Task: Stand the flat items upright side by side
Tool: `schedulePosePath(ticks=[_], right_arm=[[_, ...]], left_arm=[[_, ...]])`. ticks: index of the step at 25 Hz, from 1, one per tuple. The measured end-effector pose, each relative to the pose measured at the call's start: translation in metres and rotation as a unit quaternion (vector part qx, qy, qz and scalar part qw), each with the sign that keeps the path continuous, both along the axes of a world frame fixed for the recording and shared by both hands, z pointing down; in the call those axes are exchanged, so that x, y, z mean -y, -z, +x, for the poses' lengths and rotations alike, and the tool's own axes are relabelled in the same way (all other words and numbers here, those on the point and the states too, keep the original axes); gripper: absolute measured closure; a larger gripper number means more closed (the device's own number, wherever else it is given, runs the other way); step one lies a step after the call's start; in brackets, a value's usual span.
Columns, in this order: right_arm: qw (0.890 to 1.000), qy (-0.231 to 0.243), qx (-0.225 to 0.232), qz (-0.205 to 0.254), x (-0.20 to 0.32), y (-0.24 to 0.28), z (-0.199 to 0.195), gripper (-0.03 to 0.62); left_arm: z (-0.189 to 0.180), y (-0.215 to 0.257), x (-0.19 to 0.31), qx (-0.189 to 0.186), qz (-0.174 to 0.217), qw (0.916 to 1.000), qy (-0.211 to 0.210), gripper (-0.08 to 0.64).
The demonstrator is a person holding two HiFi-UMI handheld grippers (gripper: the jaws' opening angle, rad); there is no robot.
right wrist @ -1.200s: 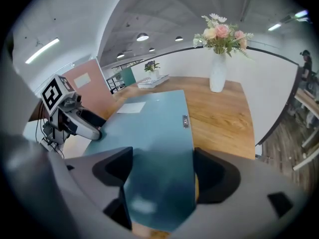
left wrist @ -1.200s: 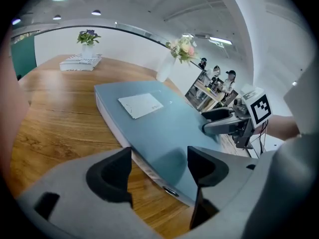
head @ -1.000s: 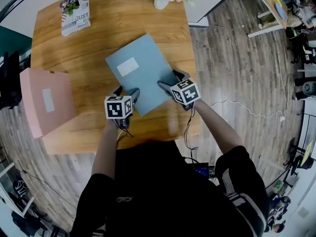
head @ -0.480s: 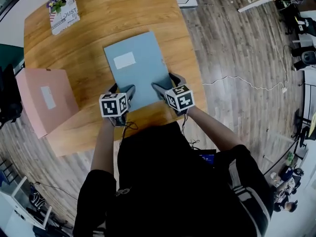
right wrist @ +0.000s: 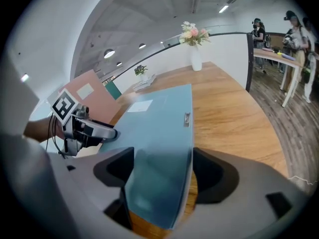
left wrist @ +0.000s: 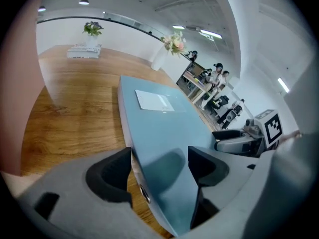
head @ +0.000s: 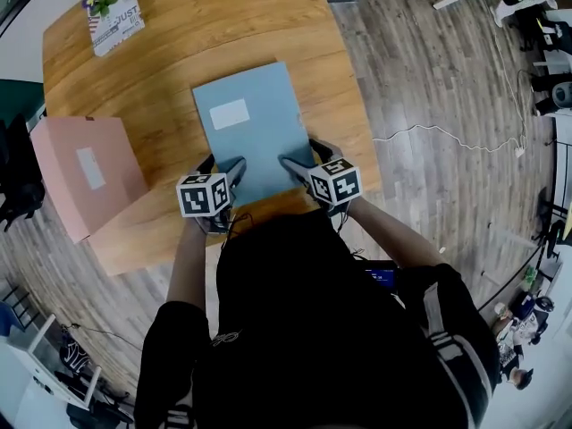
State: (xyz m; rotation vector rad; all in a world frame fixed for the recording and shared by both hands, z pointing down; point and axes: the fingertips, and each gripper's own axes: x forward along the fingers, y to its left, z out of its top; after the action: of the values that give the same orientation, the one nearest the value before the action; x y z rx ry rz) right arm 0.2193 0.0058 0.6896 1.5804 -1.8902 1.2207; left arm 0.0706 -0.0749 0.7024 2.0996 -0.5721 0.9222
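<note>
Moved: blue folder (head: 255, 137) slid toward the surface (head: 179, 52) edge.
Hold: left gripper (head: 225, 166), right gripper (head: 301, 155) clamp its near corners.
Handling: probably stiff, light, slick.

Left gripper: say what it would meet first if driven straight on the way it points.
The blue folder: it sits clamped between the left gripper's jaws, so the gripper would only push further onto it. Past the blue folder, probably the table; depth is unclear.
</note>
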Motion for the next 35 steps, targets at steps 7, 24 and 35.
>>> schedulePosePath(ticks=[7, 24, 35], right_arm=[[0.999, 0.001, 0.018, 0.042, 0.063, 0.014, 0.041, 0.213], [0.998, 0.040, 0.042, 0.002, 0.130, -0.022, 0.033, 0.215], [0.990, 0.015, -0.048, 0.132, 0.159, 0.053, 0.040, 0.227]], left_arm=[[0.009, 0.007, 0.053, -0.012, 0.014, 0.9987, 0.047, 0.181], [0.030, -0.014, 0.090, 0.027, -0.006, 0.9988, 0.040, 0.161], [0.041, 0.057, 0.128, -0.018, 0.142, 0.9892, 0.028, 0.163]])
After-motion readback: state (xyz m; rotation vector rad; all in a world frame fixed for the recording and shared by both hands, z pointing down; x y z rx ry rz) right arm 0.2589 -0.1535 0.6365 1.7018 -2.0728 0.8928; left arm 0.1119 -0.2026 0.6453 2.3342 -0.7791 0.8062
